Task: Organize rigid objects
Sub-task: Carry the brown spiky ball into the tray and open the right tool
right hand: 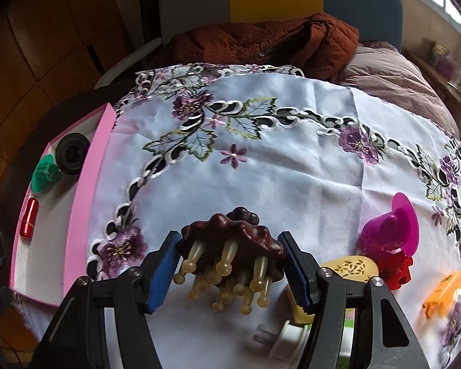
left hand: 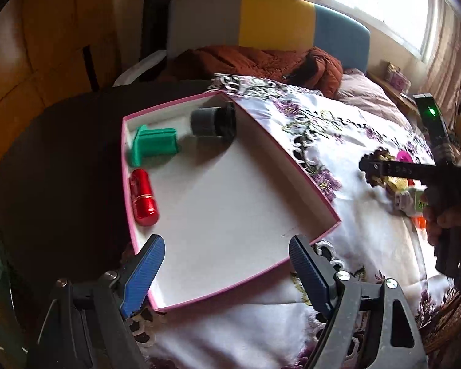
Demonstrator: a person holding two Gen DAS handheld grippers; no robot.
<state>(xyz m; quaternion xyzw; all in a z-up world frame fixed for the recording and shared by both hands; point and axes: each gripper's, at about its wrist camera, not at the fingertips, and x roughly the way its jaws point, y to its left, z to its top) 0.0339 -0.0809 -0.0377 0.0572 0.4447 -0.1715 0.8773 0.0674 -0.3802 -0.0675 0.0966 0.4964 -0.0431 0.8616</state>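
Observation:
A pink-rimmed white box (left hand: pixel 292 166) lies on a flowered cloth (left hand: pixel 353 129). In it are a green clip (left hand: pixel 152 146), a grey-black cylinder (left hand: pixel 213 121) and a red capsule (left hand: pixel 143 196). My left gripper (left hand: pixel 227 270) is open and empty over the box's near corner. My right gripper (right hand: pixel 230 269) is shut on a dark brown massager with pale knobbed prongs (right hand: pixel 230 246), held just above the cloth. The box (right hand: pixel 89 190) also shows at the left of the right wrist view. The right gripper (left hand: pixel 368 166) also shows in the left wrist view, at the right.
Beside the right gripper lie a magenta scoop (right hand: pixel 393 230), a red block (right hand: pixel 396 269), a cream carved piece (right hand: pixel 350 269), an orange item (right hand: pixel 444 289) and a white plug (right hand: pixel 285 338). A rust-brown jacket (right hand: pixel 261 43) lies at the cloth's far edge.

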